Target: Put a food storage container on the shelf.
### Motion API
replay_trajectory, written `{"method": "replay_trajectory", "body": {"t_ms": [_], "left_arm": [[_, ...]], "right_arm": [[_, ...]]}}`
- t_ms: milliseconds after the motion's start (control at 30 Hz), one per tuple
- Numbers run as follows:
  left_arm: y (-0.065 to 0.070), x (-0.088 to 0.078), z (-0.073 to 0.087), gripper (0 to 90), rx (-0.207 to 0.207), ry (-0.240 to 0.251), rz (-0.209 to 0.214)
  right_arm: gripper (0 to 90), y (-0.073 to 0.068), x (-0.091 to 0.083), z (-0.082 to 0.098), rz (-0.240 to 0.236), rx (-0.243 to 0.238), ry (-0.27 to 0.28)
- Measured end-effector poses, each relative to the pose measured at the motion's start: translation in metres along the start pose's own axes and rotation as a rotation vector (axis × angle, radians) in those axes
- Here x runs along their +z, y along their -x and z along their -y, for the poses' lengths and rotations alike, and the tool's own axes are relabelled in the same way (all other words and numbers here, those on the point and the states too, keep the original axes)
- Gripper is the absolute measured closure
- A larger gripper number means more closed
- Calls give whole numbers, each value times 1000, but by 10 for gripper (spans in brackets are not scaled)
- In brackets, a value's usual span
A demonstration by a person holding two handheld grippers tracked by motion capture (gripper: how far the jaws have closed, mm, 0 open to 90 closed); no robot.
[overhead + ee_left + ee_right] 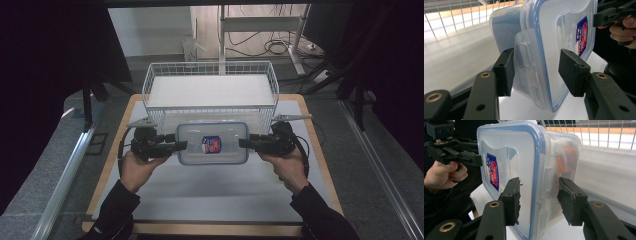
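Observation:
A clear plastic container (212,131) with a blue-rimmed lid and a red and blue sticker hangs level above the table, just in front of the wire basket. My left gripper (181,146) is shut on its left end, and my right gripper (244,143) is shut on its right end. In the left gripper view the jaws of my left gripper (535,72) clamp the container (549,37) across the lid and a side latch. In the right gripper view my right gripper (539,200) holds the other end of the container (519,152) the same way. Something orange shows dimly inside.
A white wire basket (210,65) with a pale flat floor stands at the back of the table, close behind the container. The white table top (200,195) with a wooden border lies below. Metal rails run along both sides, and cables lie on the floor beyond.

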State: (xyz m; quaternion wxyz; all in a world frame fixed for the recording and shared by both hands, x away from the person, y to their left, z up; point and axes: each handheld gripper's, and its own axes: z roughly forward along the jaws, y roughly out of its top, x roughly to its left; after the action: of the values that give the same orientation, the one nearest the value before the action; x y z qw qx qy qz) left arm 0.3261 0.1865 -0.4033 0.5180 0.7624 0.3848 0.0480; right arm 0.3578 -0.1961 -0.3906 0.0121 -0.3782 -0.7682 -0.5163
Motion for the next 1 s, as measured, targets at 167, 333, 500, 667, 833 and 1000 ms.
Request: {"method": "replay_trajectory", "body": {"t_ms": [167, 333, 500, 667, 833, 1000], "left_arm": [[-4, -5, -20, 478, 7, 14, -9], [-6, -9, -36, 478, 17, 24, -15], [-8, -16, -58, 478, 35, 38, -24], [-13, -20, -80, 479, 52, 49, -30], [-22, -22, -105, 480, 54, 66, -30], [-29, -20, -119, 480, 47, 73, -30]], "right_arm": [[530, 0, -1, -22, 2, -9, 19], [529, -2, -3, -38, 3, -19, 32], [527, -3, -6, -65, 4, -34, 58], [527, -2, -7, -82, 5, -43, 74], [524, 2, -7, -106, 4, -44, 96], [523, 9, -4, -123, 6, -33, 113]]}}
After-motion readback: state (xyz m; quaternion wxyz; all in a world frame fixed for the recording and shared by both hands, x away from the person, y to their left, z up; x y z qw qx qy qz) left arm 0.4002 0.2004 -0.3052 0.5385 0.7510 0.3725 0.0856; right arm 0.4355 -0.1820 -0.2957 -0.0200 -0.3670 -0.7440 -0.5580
